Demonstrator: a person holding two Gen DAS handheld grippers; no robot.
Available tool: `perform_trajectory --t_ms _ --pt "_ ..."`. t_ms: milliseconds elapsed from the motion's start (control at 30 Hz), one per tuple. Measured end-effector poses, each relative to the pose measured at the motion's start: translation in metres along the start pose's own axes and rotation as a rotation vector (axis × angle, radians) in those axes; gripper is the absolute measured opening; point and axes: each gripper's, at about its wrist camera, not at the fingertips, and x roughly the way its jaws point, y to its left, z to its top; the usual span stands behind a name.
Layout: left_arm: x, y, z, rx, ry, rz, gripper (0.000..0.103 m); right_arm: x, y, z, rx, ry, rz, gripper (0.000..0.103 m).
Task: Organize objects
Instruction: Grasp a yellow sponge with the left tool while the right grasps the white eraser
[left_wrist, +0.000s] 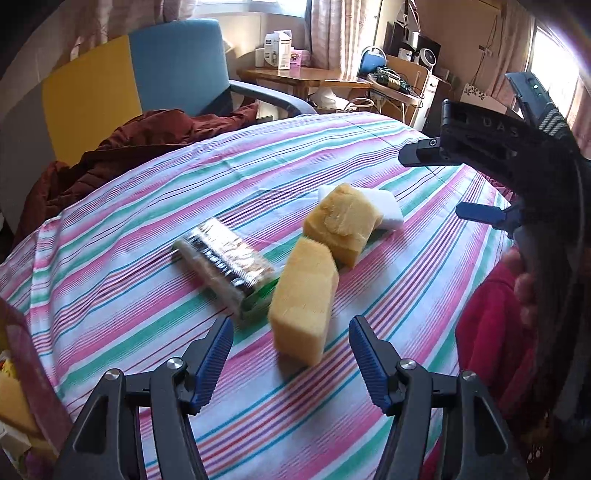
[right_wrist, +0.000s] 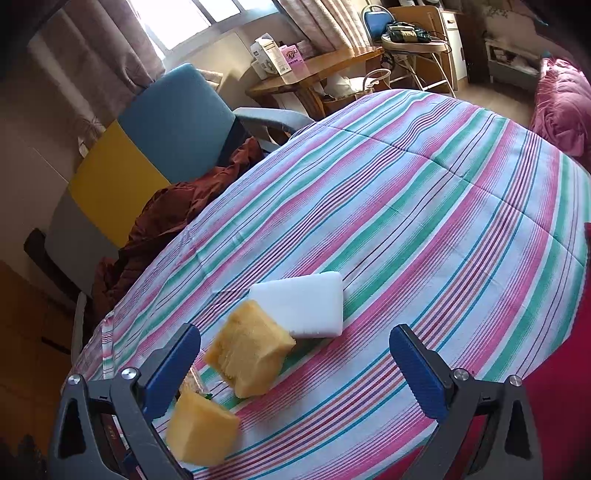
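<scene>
On the striped cloth (left_wrist: 147, 258) lie two yellow sponges, a white sponge and a foil-wrapped packet. The near yellow sponge (left_wrist: 303, 299) (right_wrist: 201, 430) stands just ahead of my left gripper (left_wrist: 290, 354), which is open and empty. The far yellow sponge (left_wrist: 343, 225) (right_wrist: 249, 354) leans on the white sponge (left_wrist: 384, 210) (right_wrist: 303, 304). The packet (left_wrist: 225, 266) lies left of the sponges. My right gripper (right_wrist: 295, 373) is open and empty, above the far yellow sponge; its body also shows in the left wrist view (left_wrist: 498, 155).
A blue and yellow armchair (left_wrist: 147, 88) with a brown garment (left_wrist: 122, 155) stands beyond the cloth's far left edge. A wooden side table (left_wrist: 295, 77) with boxes is behind. A container edge with yellow items (left_wrist: 14, 398) sits at the near left. Pink bedding (right_wrist: 561, 107) lies far right.
</scene>
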Motion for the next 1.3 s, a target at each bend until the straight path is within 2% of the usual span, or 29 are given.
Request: perform_trajectory --t_ms 67,100,133,167,300,533,700,1000,1133,1300 --pt "0.010 -0.002 0.003 0.005 0.011 -0.008 0.066 0.002 0.001 0.000 0.000 0.007 -0.003 0.103" --pt "0.015 -0.002 0.003 0.006 0.018 -0.016 0.058 0.002 0.001 0.000 -0.003 0.009 -0.006 0.103" --pt "0.020 -0.002 0.003 0.007 0.030 -0.026 0.041 0.003 0.002 0.000 -0.006 0.011 -0.009 0.103" --pt "0.026 -0.001 0.000 0.004 0.054 -0.032 0.034 0.004 0.003 -0.001 -0.010 0.013 -0.011 0.103" --pt "0.019 0.009 -0.012 -0.034 0.033 -0.077 0.033 0.006 0.004 -0.001 -0.020 0.022 -0.021 0.103" --pt "-0.007 0.027 -0.046 -0.101 0.018 -0.062 0.033 0.016 0.015 -0.004 -0.082 0.058 -0.050 0.103" --pt "-0.007 0.034 -0.049 -0.108 0.021 -0.069 0.033 0.026 0.029 -0.012 -0.164 0.093 -0.076 0.103" --pt "-0.015 0.044 -0.057 -0.150 0.021 -0.089 0.032 0.024 0.019 -0.011 -0.124 0.080 -0.145 0.103" --pt "-0.024 0.050 -0.065 -0.162 0.016 -0.087 0.032 0.011 0.024 -0.004 -0.136 -0.003 -0.106 0.103" --pt "-0.035 0.058 -0.071 -0.184 0.001 -0.081 0.032 0.034 0.047 0.001 -0.220 0.083 -0.074 0.103"
